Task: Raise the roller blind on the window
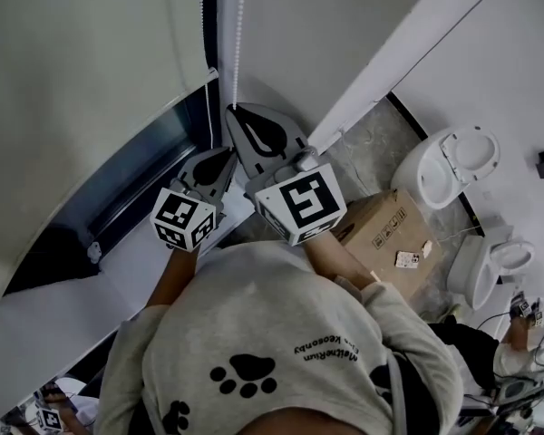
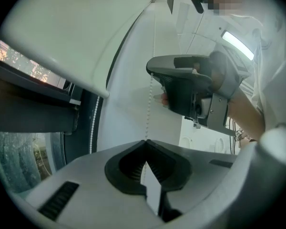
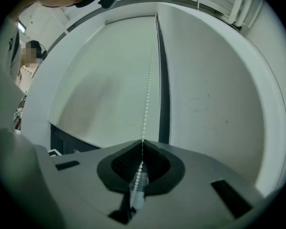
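The pale roller blind (image 1: 82, 53) hangs over the dark window (image 1: 136, 184) at the left, its lower edge partway down the glass. A white bead chain (image 1: 238, 34) hangs beside it. My right gripper (image 1: 233, 110) is shut on this chain, which runs into the closed jaws in the right gripper view (image 3: 142, 142). Just below it on the same strand, my left gripper (image 1: 216, 163) is also shut on the chain (image 2: 149, 104), which meets the jaws (image 2: 144, 142). From the left gripper view, the right gripper (image 2: 150, 71) sits above.
A second chain strand (image 2: 92, 128) hangs along the window frame. A white wall panel (image 1: 299, 25) stands right of the chain. A cardboard box (image 1: 390, 234) and two white toilets (image 1: 453, 161) (image 1: 494, 261) sit on the floor at the right. The white sill (image 1: 63, 297) runs below the window.
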`<act>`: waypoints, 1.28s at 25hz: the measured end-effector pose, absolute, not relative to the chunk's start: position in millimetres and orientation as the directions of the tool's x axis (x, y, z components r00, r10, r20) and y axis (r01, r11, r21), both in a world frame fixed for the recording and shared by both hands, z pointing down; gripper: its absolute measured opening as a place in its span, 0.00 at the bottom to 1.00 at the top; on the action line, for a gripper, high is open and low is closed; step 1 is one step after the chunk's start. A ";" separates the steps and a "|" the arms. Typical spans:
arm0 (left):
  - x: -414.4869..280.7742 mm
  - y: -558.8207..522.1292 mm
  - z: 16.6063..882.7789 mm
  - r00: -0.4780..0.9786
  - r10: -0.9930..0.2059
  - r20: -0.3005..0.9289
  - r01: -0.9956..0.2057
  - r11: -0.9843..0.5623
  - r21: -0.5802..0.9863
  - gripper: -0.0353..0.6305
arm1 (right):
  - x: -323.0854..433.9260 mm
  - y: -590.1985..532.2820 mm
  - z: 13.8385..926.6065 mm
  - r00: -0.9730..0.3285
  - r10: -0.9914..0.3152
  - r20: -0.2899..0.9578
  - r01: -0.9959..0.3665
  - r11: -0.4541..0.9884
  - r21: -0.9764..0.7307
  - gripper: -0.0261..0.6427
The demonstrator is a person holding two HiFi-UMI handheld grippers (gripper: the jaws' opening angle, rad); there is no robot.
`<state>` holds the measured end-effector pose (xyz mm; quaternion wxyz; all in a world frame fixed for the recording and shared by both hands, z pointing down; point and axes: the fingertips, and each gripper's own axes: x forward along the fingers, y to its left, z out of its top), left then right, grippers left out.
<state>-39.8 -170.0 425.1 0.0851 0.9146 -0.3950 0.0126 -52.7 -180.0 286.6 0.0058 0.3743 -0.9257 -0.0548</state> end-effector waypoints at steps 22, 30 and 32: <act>-32.9 -157.3 509.3 0.670 -0.709 0.218 -0.738 -0.667 0.098 0.07 | -50.8 -172.8 374.5 -0.717 -0.693 0.076 -0.689 0.721 0.070 0.06; -43.5 -137.6 456.8 0.687 -0.704 0.176 -0.725 -0.680 0.109 0.07 | -51.3 -169.4 374.4 -0.730 -0.681 0.055 -0.679 0.732 0.058 0.06; -49.1 -134.5 442.6 0.682 -0.711 0.170 -0.730 -0.678 0.093 0.07 | -51.8 -168.9 374.5 -0.734 -0.677 0.051 -0.675 0.736 0.058 0.06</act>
